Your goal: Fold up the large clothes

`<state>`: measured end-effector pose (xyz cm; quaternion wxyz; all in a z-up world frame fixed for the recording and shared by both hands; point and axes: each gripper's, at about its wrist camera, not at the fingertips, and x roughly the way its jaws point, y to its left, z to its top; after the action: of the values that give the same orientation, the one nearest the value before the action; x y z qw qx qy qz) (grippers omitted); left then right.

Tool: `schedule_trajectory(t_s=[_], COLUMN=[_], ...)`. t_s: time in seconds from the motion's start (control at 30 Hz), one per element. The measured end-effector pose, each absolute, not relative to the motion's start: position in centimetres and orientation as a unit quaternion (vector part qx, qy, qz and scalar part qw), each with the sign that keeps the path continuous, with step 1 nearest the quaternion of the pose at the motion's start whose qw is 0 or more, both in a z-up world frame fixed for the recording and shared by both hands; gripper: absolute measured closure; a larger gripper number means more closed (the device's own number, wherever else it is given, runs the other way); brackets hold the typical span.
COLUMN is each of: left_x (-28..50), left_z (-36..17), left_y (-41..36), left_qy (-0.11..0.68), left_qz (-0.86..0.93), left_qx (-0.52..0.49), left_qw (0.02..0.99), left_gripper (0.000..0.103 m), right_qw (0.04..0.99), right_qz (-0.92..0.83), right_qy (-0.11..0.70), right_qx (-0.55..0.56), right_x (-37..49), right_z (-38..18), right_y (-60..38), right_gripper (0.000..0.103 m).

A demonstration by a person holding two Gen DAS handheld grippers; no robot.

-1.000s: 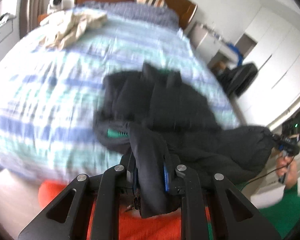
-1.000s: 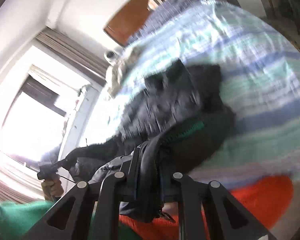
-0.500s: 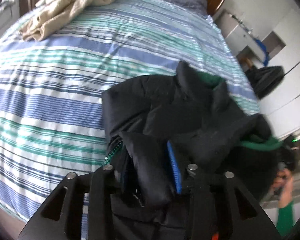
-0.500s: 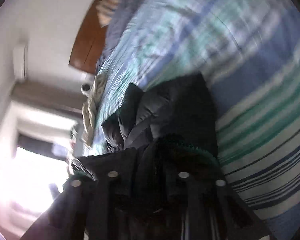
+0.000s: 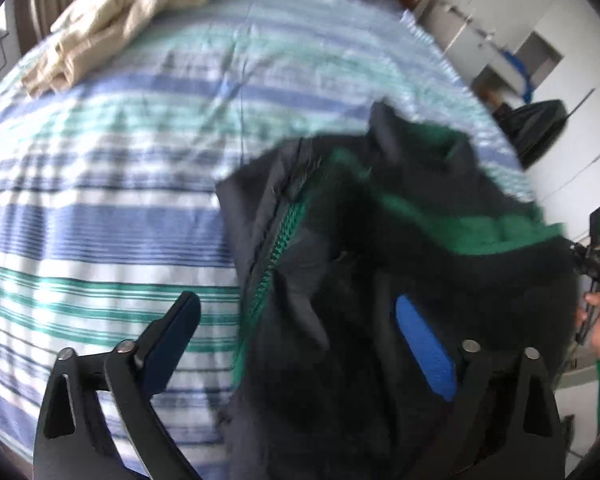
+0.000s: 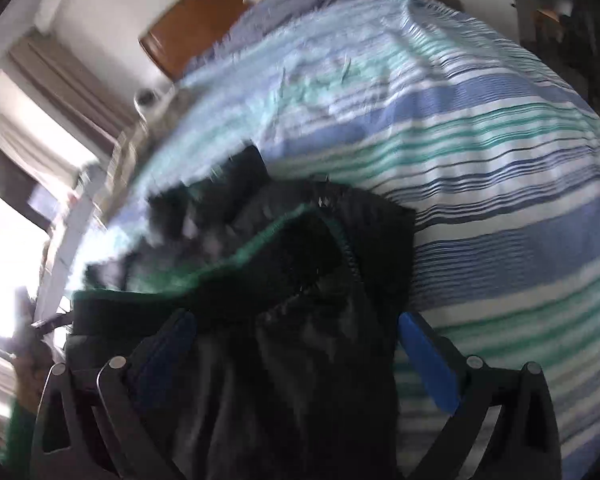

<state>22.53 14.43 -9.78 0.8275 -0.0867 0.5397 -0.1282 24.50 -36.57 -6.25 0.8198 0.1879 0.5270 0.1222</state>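
Observation:
A black puffy jacket [image 5: 380, 280] with green lining and a green zipper lies bunched on the striped bed [image 5: 120, 200]. My left gripper [image 5: 300, 320] is open, its jaws wide apart, with the jacket's edge draped loosely between them. My right gripper [image 6: 300, 340] is also open and wide, and the jacket [image 6: 300, 300] lies between its blue-padded fingers [image 6: 428, 364]. Both views are blurred by motion.
A beige garment [image 5: 120, 20] lies crumpled near the head of the bed, by a wooden headboard [image 6: 196, 40]. A window [image 6: 4, 240] is on one side and white cupboards [image 5: 520, 52] on the other. A dark bag [image 5: 540, 128] stands beside the bed.
Both grippers were shut on the jacket and carried it onto the bed. Both have now opened wide, and the jacket rests on the bed.

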Motion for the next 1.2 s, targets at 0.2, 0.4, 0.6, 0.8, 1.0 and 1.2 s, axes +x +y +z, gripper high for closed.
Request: schedule_trajectory(t_s=[0.2,0.4,0.6,0.8,1.0,1.2], left_x=[22.3,23.5,29.4,30.5,31.2,31.5], left_z=[-7.9,0.2,-5.2,-14.1,-15.7,-16.6], left_y=[12.8,13.1,10.1,9.9,10.5,11.5], left_qy=[0.509,0.384,0.38,0.411,0.41,0.41], left_qz=[-0.099,-0.071,0.025,0.051,0.033,0.015], left_qx=[-0.066,-0.094,-0.025,-0.009,-0.036,-0.073], left_qw=[0.852,0.916,0.924,0.91,0.911,0.909], left_gripper=[0.09,0.091,0.089,0.078,0.073,0.071], right_qw=[0.85,0.913,0.917,0.884,0.889,0.892], right_qz=[0.1,0.068,0.006,-0.028,-0.024,-0.018], right_qy=[0.507,0.387,0.389,0.451,0.431,0.418], right_qx=[0.108,0.11,0.083,0.12,0.151,0.171], right_x=[23.1,24.4,29.6,30.8,30.6,30.8], right_z=[-2.9,5.7,0.5,-11.4,-13.0,-13.8], right_y=[-34.6,-36.0,-34.9,-35.7,-36.4,-36.4], right_gripper=[0.086,0.088,0.088,0.088,0.086,0.086])
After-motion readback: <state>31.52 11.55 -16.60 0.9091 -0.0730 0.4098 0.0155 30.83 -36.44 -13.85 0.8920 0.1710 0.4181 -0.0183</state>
